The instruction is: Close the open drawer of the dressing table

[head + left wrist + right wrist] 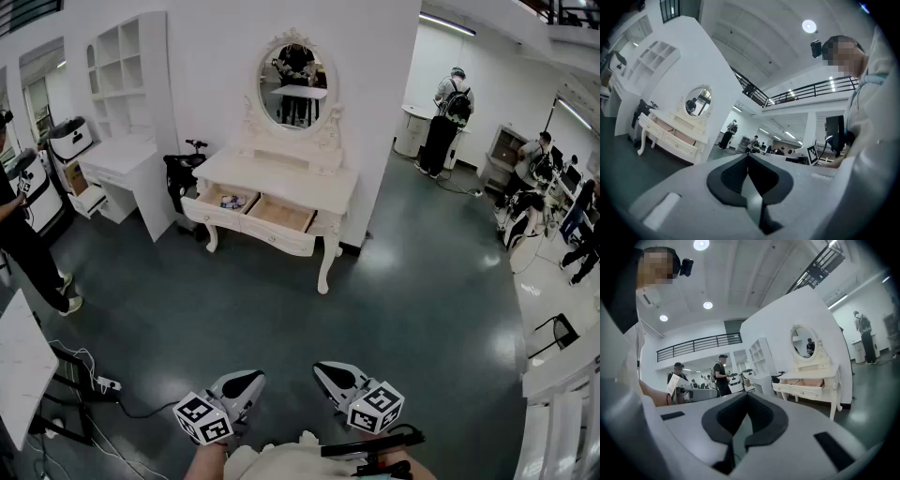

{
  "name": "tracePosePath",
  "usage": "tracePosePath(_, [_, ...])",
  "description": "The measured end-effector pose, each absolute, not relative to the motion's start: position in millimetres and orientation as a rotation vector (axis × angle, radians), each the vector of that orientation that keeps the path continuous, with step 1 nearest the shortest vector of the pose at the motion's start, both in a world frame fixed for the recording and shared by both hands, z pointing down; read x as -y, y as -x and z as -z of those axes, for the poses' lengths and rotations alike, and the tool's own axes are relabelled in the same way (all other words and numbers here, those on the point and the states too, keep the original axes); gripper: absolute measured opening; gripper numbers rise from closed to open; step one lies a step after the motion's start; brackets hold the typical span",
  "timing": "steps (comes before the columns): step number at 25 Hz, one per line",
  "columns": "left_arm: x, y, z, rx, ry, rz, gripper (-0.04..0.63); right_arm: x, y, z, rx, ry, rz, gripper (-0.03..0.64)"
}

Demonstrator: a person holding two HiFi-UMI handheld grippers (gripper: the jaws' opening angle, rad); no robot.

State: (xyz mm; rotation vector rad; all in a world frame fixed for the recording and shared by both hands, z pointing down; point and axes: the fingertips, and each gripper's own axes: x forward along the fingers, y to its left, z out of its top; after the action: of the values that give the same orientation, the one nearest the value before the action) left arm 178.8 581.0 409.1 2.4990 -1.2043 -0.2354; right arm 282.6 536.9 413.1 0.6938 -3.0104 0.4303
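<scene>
The white dressing table (281, 183) stands against the far wall under an oval mirror (293, 82). Two of its drawers are pulled out: the left drawer (223, 200) holds a small item, and the right drawer (279, 216) shows a bare wooden bottom. My left gripper (249, 377) and right gripper (325, 369) are low at the front of the head view, far from the table, both shut on nothing. In the left gripper view the table (670, 133) is beyond the closed left gripper (747, 157). In the right gripper view it (811, 383) is beyond the right gripper (747, 395).
A white desk with shelves (122, 155) and a black scooter (183, 173) stand left of the dressing table. A person (23, 234) stands at far left, others (450, 108) at back right. A white table (19, 366) and floor cables (103, 382) lie at my near left.
</scene>
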Motion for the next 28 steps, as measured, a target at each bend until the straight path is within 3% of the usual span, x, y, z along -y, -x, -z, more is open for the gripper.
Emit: tracePosePath(28, [-526.5,-189.4,-425.8,1.282,-2.440,0.229,0.009,-472.1,-305.7,-427.5,3.051,-0.644,-0.492,0.017])
